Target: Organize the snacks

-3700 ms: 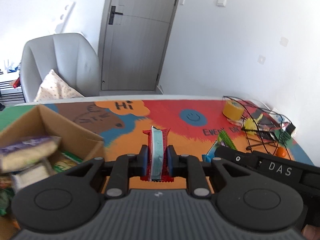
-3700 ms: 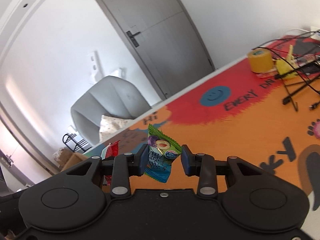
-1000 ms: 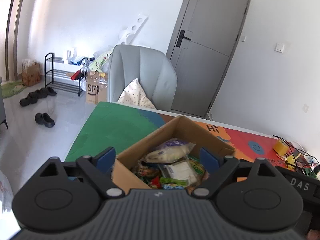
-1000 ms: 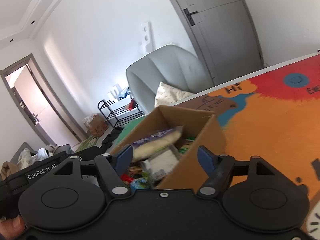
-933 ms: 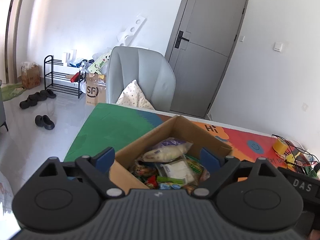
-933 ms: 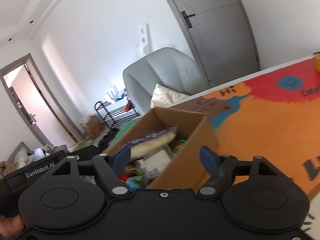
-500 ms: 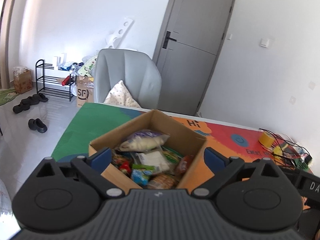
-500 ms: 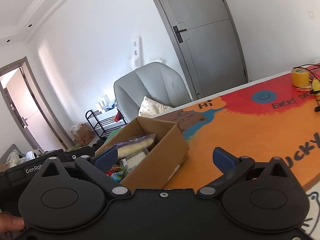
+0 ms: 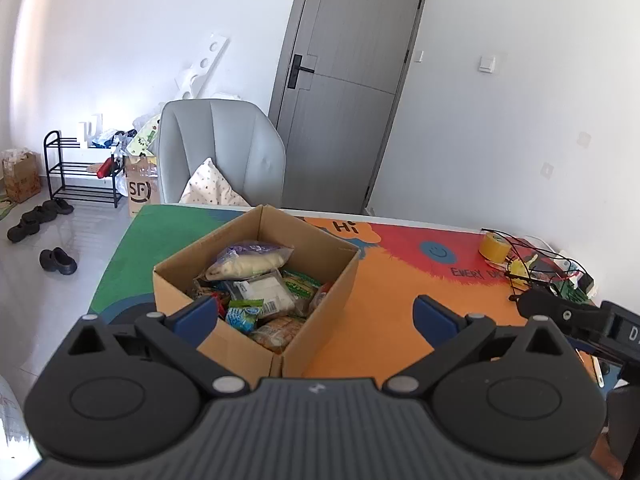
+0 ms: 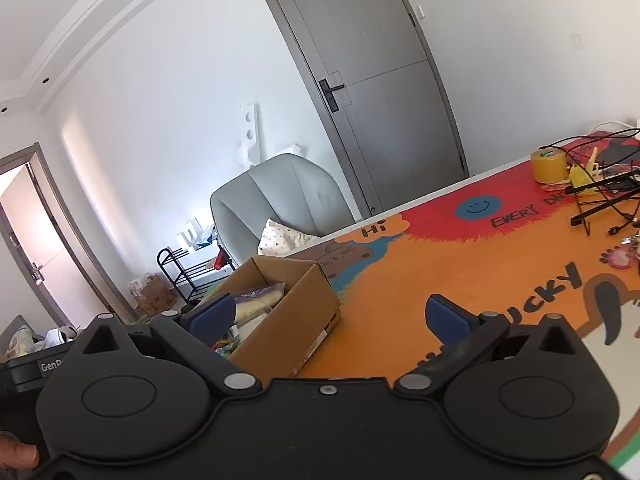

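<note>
An open cardboard box (image 9: 176, 294) stands on the left part of the colourful table mat (image 9: 392, 292). Several snack packets fill it, among them a white bag with a purple top (image 9: 248, 260) and a blue-green packet (image 9: 242, 314). My left gripper (image 9: 316, 316) hovers above and in front of the box, its jaws opening wide with nothing between them. My right gripper (image 10: 328, 317) is open and empty, above the mat just right of the box (image 10: 296, 320), where the white bag (image 10: 256, 300) shows too.
A yellow tape roll (image 9: 494, 246) and a black wire stand with cables (image 9: 540, 268) sit at the mat's far right. A grey armchair (image 9: 220, 152) with a cushion stands behind the table, beside a grey door (image 9: 344, 100). Bare orange mat (image 10: 440, 272) lies right of the box.
Both grippers have drawn back and up from the box, which now looks smaller and farther. Their jaws spread wider. The snacks each held seconds ago are gone from them.
</note>
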`<move>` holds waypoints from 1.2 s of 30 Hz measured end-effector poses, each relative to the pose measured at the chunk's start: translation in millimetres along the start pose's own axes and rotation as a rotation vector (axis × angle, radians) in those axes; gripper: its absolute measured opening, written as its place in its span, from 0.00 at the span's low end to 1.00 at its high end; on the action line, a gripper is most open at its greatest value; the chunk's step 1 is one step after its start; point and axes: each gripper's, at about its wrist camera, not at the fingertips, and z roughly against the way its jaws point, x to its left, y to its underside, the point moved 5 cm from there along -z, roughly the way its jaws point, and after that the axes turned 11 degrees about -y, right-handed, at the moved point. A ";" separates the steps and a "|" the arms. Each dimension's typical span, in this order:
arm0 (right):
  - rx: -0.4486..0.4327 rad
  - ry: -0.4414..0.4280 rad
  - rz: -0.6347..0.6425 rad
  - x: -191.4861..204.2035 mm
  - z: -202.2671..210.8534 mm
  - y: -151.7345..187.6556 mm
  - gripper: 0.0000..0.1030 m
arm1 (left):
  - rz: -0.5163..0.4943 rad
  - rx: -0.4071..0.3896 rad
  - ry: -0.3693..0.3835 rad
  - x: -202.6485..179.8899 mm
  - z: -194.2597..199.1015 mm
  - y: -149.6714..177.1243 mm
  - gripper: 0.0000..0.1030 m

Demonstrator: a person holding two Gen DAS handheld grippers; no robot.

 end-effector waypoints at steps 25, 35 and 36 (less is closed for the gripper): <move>-0.016 0.029 0.135 34.4 84.6 8.7 1.00 | -0.107 -0.097 -0.004 4.9 89.3 7.1 1.00; -0.021 0.022 0.143 33.3 99.1 6.5 1.00 | -0.139 -0.112 -0.013 15.2 104.3 6.0 1.00; -0.019 0.016 0.141 33.4 98.9 7.2 1.00 | -0.142 -0.109 -0.015 15.1 104.0 6.5 1.00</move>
